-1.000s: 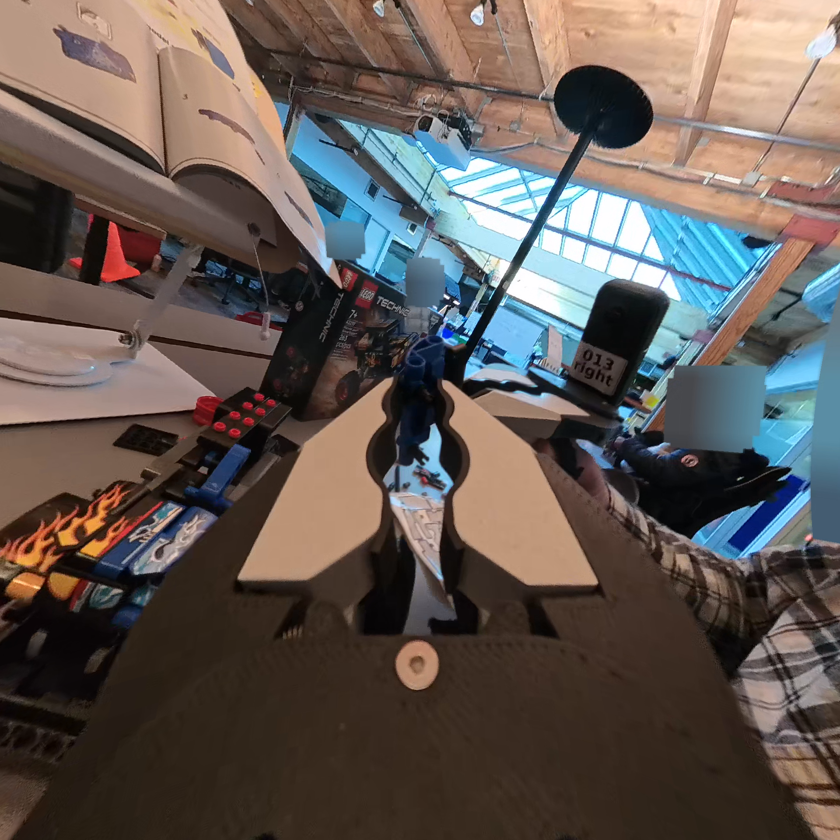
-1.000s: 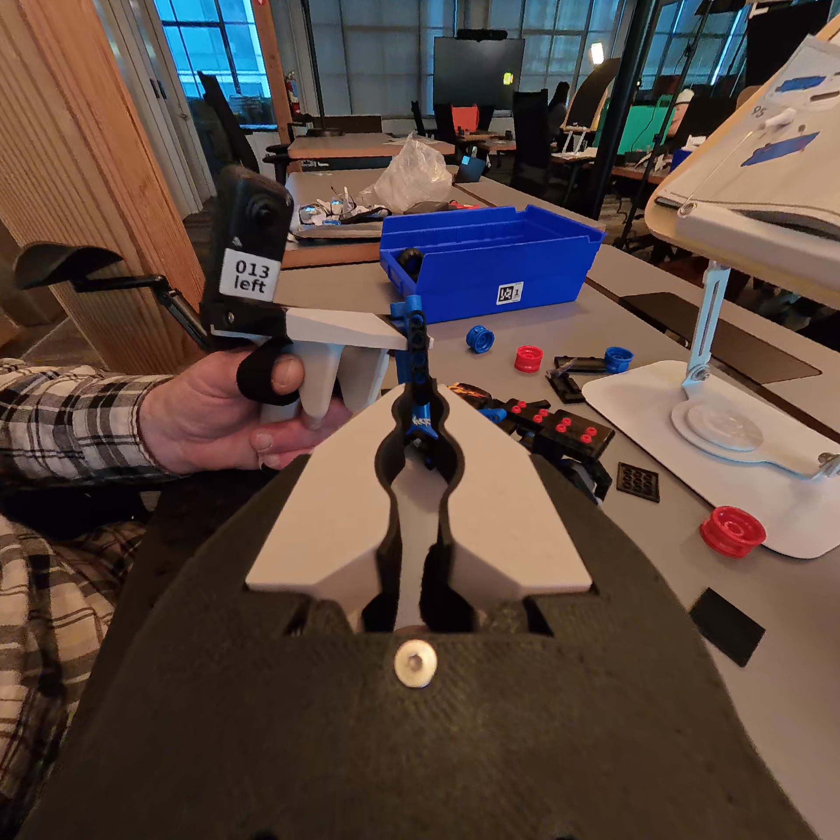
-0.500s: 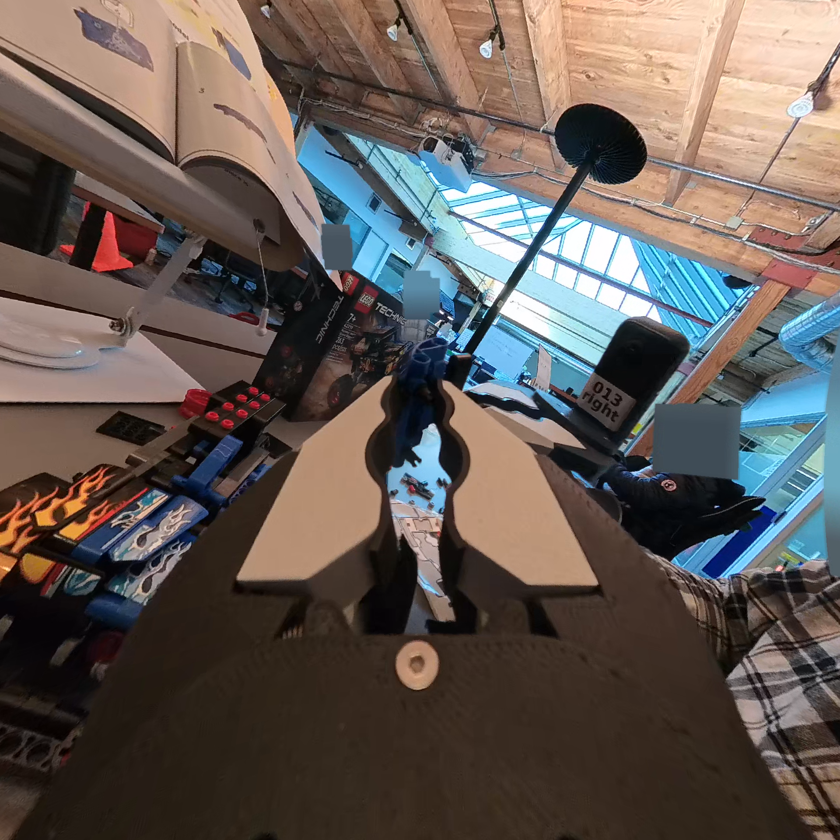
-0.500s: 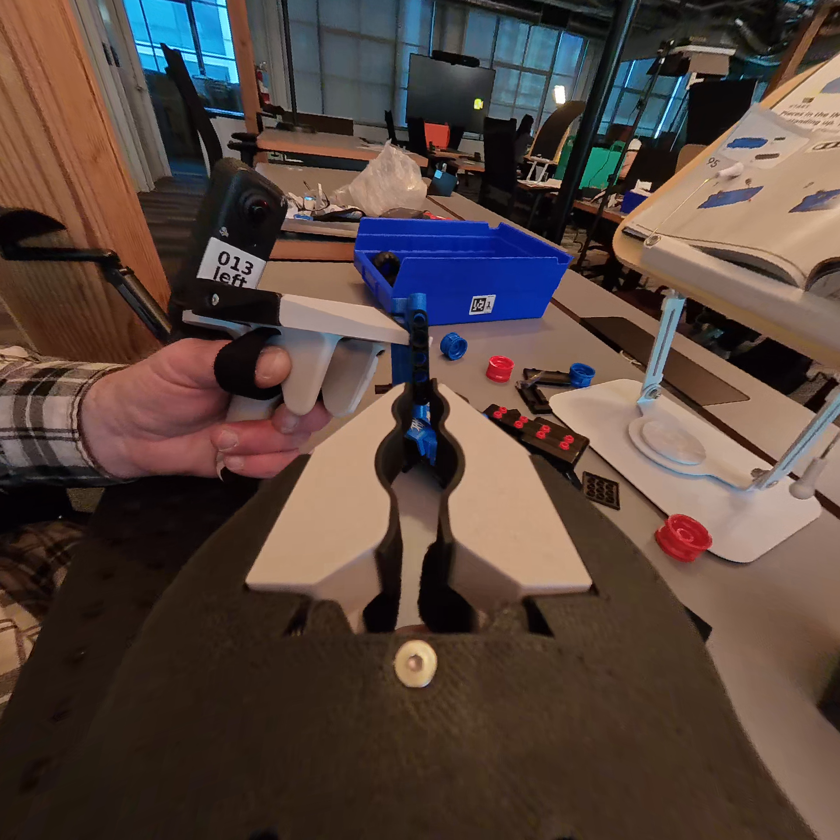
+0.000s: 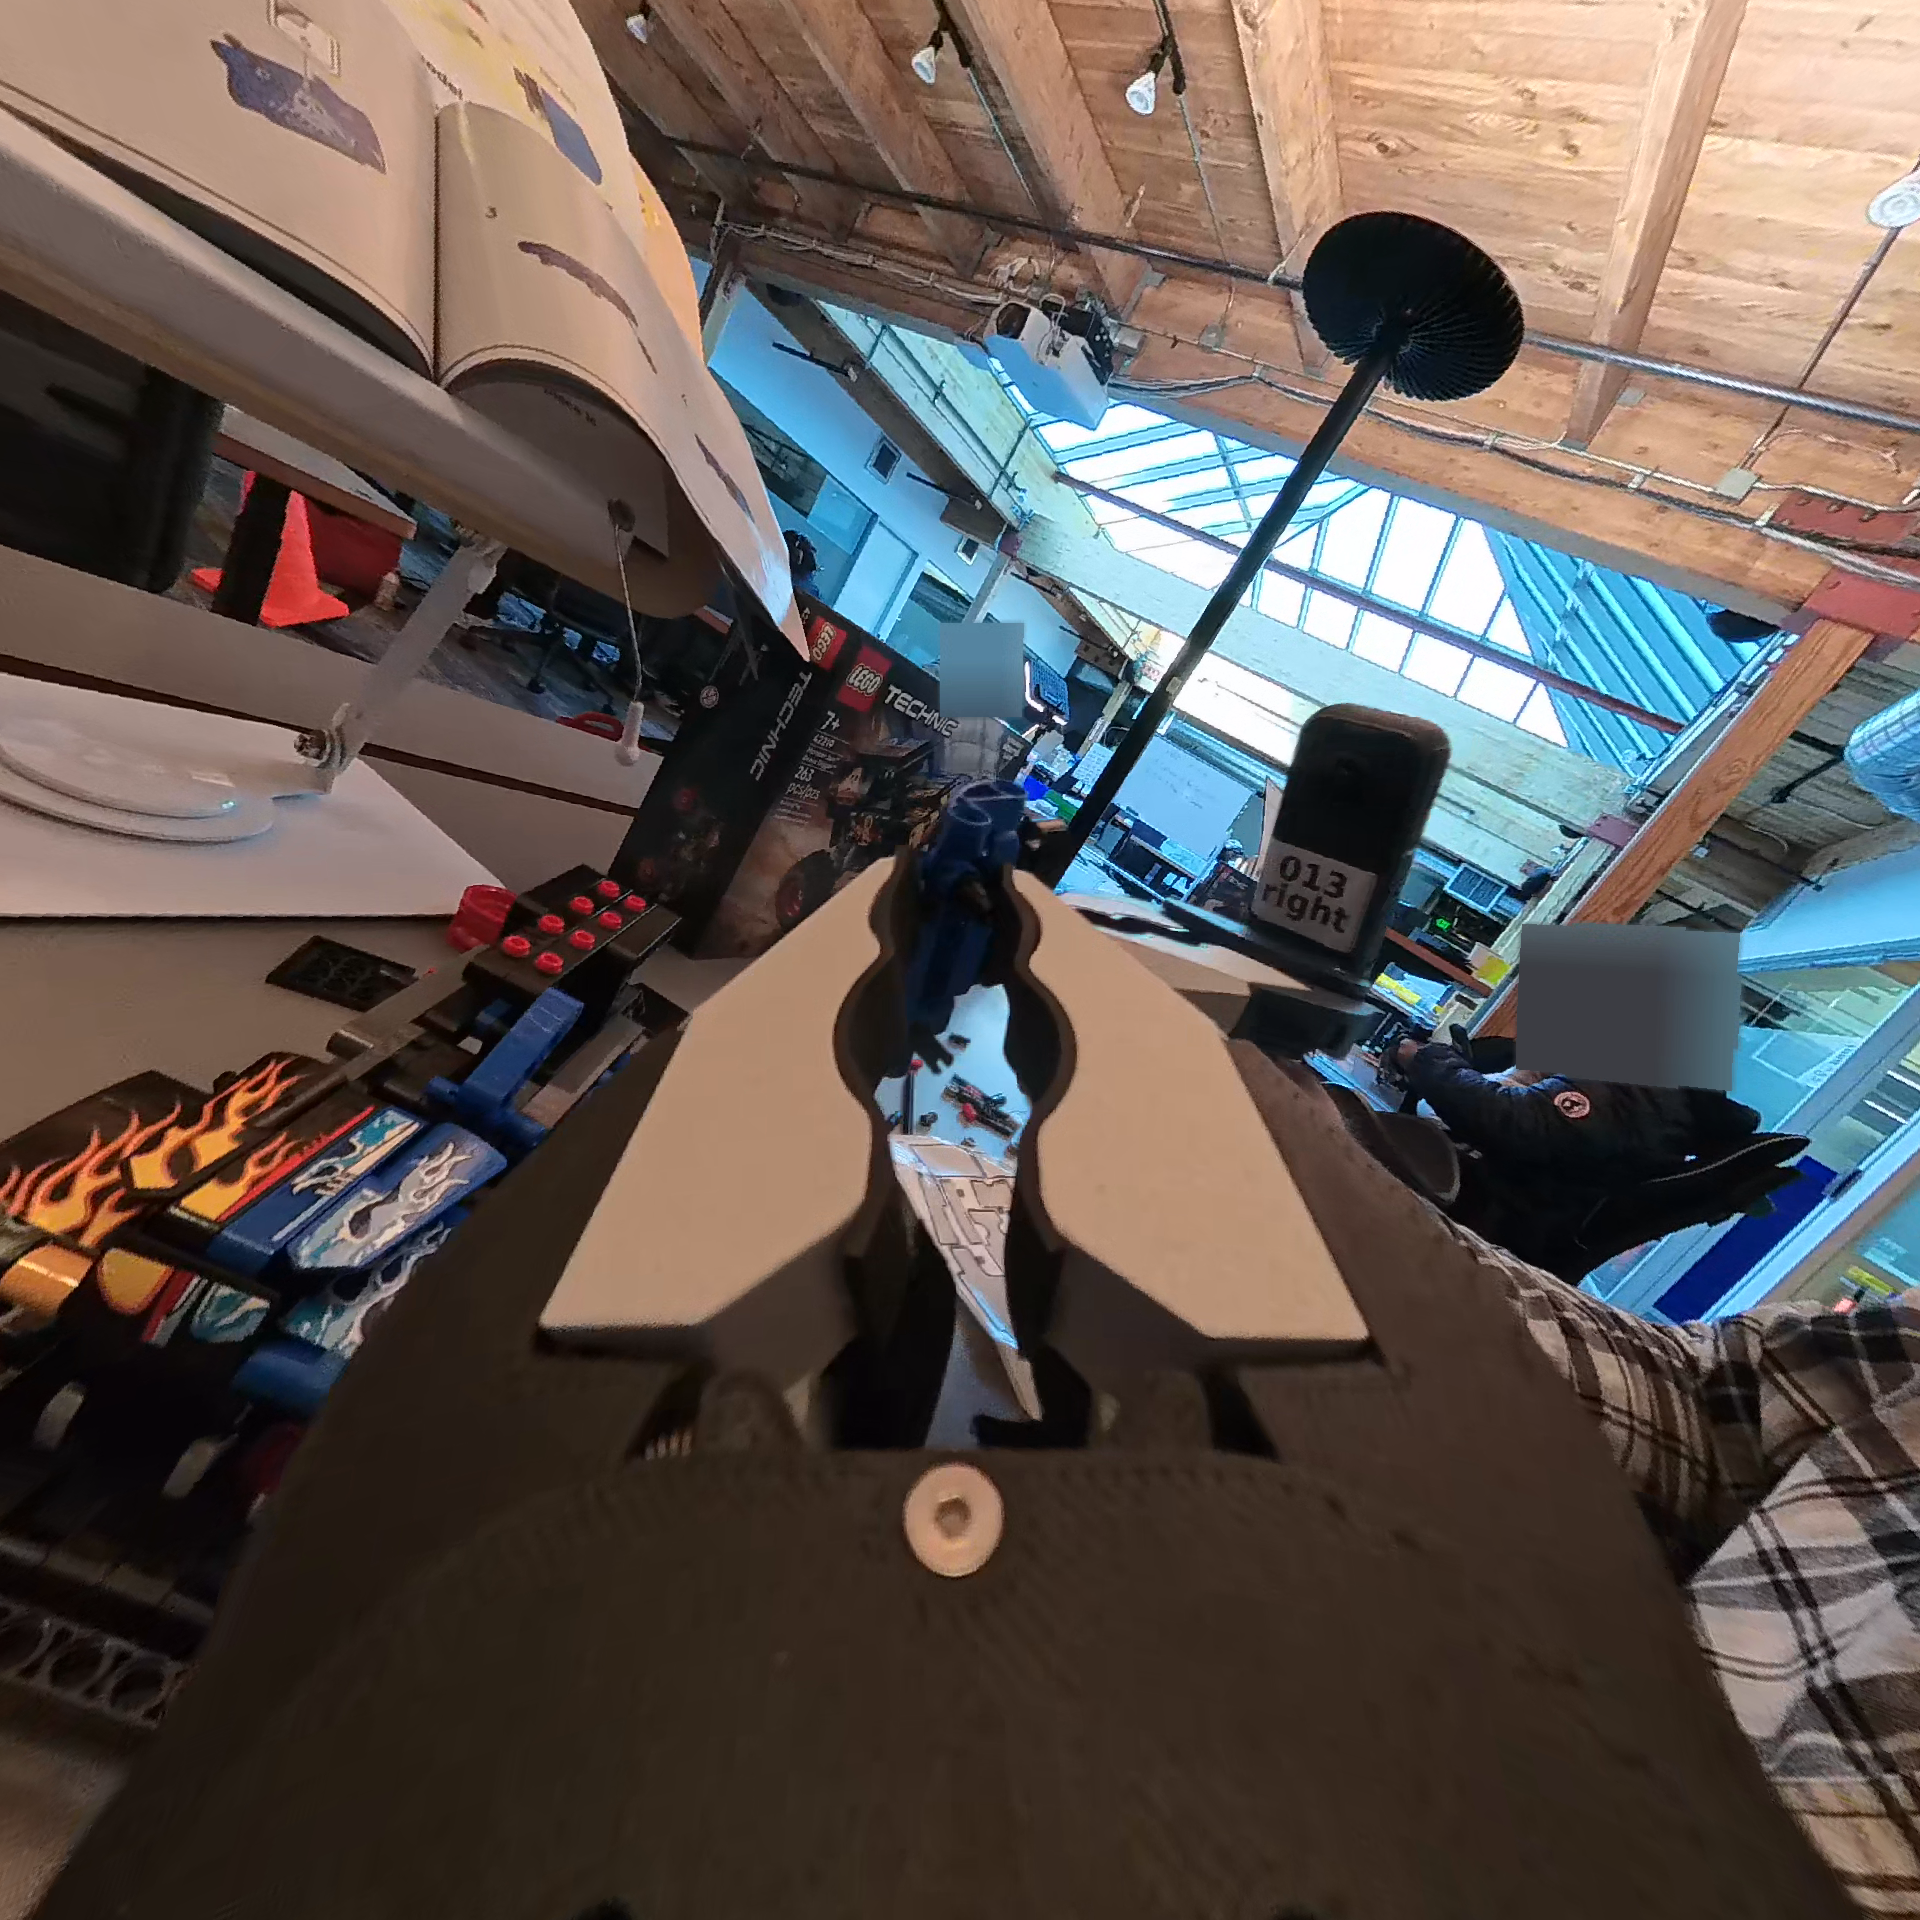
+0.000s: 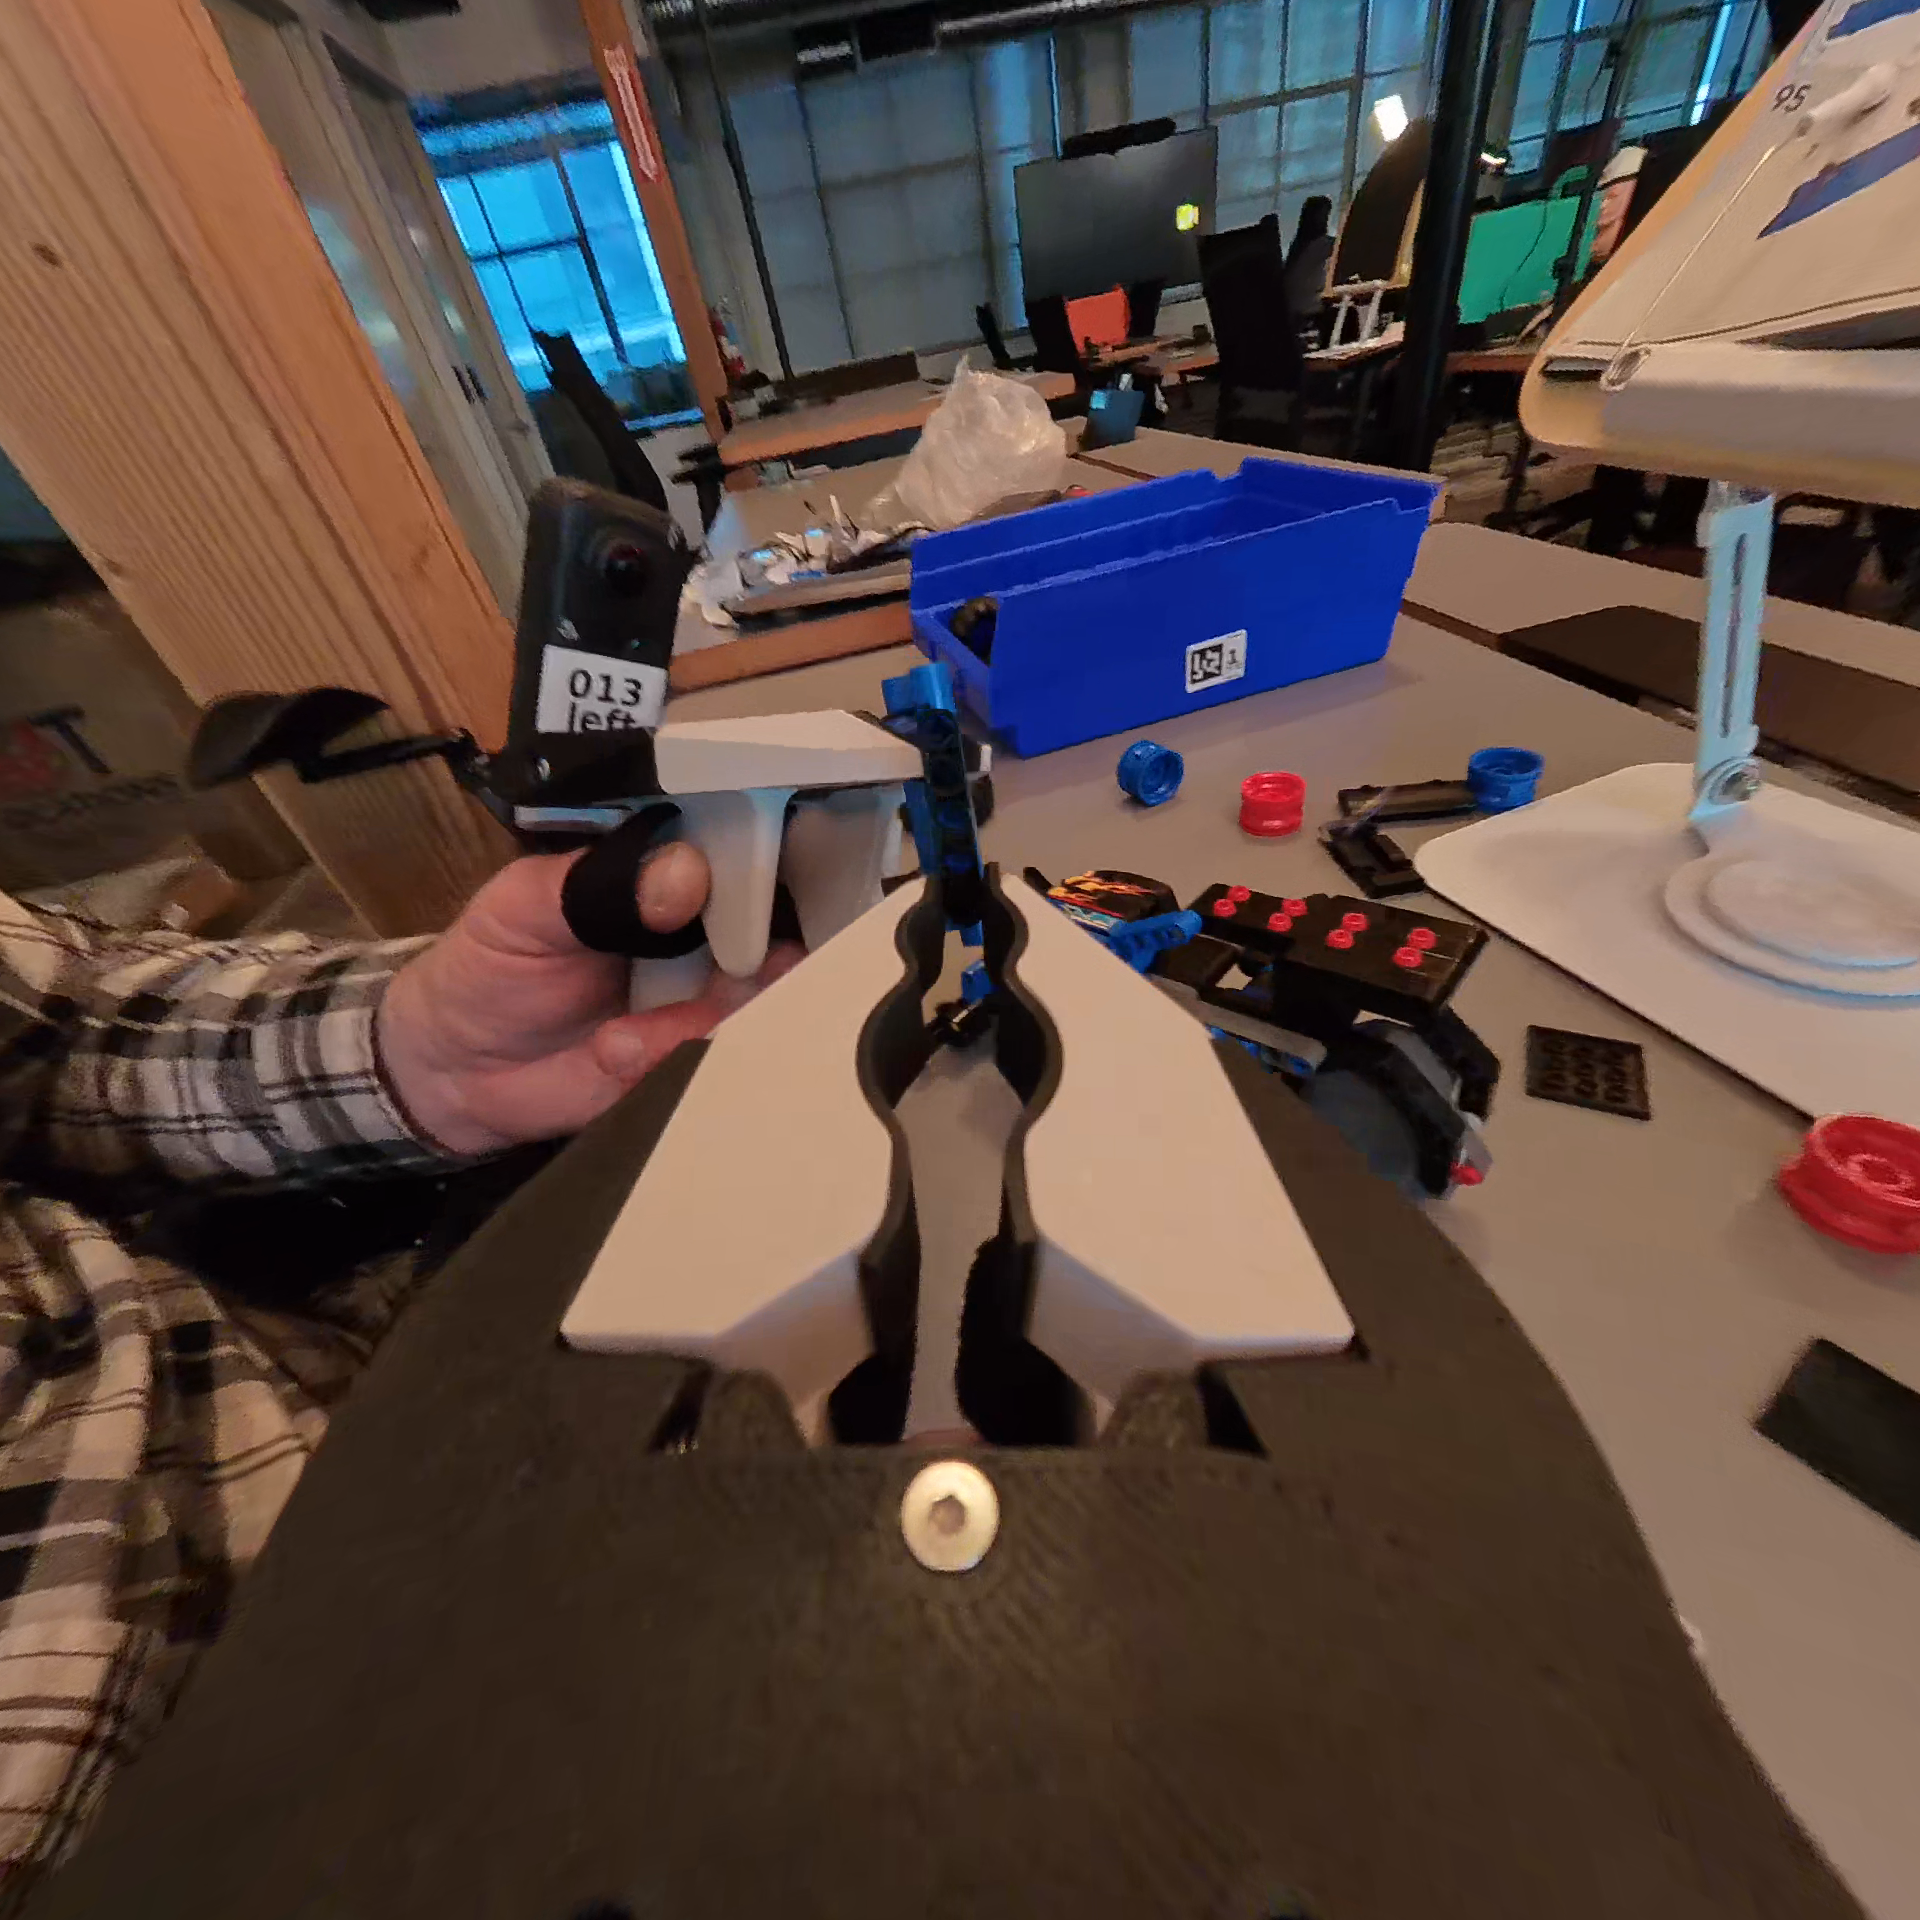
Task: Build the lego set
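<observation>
Both claws have shifted slightly, still clenched together on the blue beam (image 6: pixel 943 821): left claw (image 5: pixel 954 894) and right claw (image 6: pixel 958 902) grip it above the counter (image 6: pixel 1621 1434), near the car (image 6: pixel 1340 997).

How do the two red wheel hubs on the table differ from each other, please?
In the right wrist view, the near red hub lies alone by the stand's base; the far red hub sits among two blue hubs. The near one looks larger, being closer. Both look the same kind.

Glossy plastic bin (image 6: pixel 1164 613) (table (image 6: pixel 1621 1455) matt).
</observation>
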{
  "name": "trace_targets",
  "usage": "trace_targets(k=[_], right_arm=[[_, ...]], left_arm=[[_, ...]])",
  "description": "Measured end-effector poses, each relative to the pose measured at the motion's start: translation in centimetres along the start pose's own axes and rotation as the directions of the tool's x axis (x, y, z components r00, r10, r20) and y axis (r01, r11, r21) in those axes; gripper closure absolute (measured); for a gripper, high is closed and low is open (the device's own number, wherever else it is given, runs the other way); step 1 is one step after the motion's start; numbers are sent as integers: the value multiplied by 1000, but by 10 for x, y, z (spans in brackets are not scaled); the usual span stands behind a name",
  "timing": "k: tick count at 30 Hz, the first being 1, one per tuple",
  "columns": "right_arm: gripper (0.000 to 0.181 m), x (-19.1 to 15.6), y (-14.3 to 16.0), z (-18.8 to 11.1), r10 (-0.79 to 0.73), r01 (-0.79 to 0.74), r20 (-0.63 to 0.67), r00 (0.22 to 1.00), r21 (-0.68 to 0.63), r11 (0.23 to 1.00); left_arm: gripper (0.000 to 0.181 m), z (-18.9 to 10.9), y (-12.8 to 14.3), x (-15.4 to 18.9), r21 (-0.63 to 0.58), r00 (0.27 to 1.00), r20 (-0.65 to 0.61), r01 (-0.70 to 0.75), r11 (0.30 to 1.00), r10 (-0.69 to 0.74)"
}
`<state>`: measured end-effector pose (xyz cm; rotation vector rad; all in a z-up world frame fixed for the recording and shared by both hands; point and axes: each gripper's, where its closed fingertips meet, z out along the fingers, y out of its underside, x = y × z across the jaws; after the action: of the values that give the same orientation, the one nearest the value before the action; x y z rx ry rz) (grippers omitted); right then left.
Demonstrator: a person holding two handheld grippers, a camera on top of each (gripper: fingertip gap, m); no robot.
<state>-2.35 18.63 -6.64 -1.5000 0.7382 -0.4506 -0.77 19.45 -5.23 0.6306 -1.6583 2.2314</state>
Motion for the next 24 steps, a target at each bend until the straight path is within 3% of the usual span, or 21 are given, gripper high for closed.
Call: trace_targets(k=[19, 24], right_arm=[[168, 3, -3, -10, -115, 114, -40, 993, -25, 993], [176, 2, -4, -9, -151, 149, -64, 987, -33, 988]], left_arm=[[169, 8, 14, -3, -80, 998, 41, -33, 996, 36], [169, 11, 17, 1, -90, 998, 40, -50, 995, 54]])
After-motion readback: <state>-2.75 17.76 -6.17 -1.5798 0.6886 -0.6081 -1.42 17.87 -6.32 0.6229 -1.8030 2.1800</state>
